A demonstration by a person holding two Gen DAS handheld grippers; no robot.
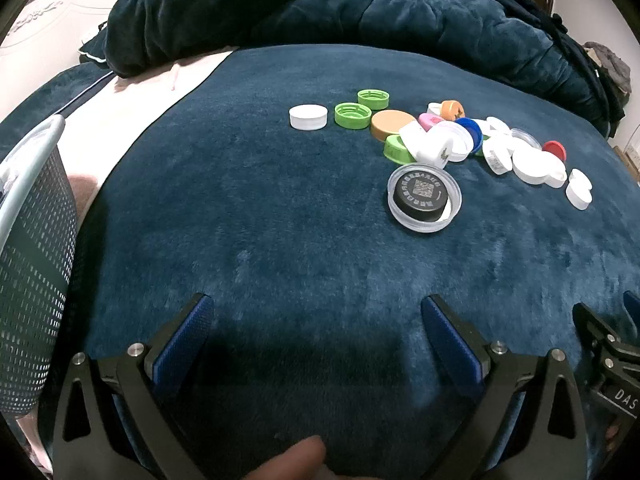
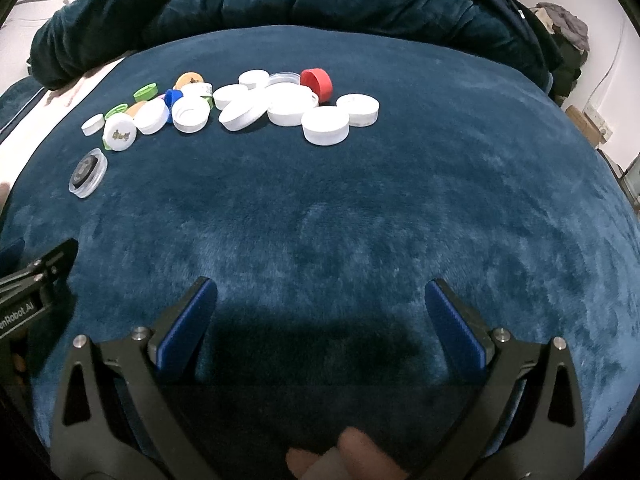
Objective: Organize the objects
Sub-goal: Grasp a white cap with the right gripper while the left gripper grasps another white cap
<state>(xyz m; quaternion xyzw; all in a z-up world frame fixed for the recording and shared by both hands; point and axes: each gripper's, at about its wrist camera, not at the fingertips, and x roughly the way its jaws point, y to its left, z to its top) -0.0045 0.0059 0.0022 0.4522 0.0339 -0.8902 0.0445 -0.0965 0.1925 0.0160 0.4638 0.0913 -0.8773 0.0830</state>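
A pile of bottle caps (image 1: pixel 460 136) lies on a dark blue plush blanket (image 1: pixel 280 220): white, green, orange, blue, pink and red ones. A black cap inside a clear lid (image 1: pixel 424 198) lies nearest. A lone white cap (image 1: pixel 308 117) sits left of the pile. My left gripper (image 1: pixel 316 312) is open and empty, well short of the caps. In the right wrist view the pile (image 2: pixel 248 104) lies far left, with a red cap (image 2: pixel 317 83) and the black cap in the clear lid (image 2: pixel 88 173). My right gripper (image 2: pixel 320 294) is open and empty.
A mesh basket (image 1: pixel 36 264) stands at the left edge. A bunched dark blue quilt (image 1: pixel 320 12) lies behind the caps. The right gripper's body (image 1: pixel 608 352) shows at the left view's right edge; the left gripper's body (image 2: pixel 36 280) shows at the right view's left edge.
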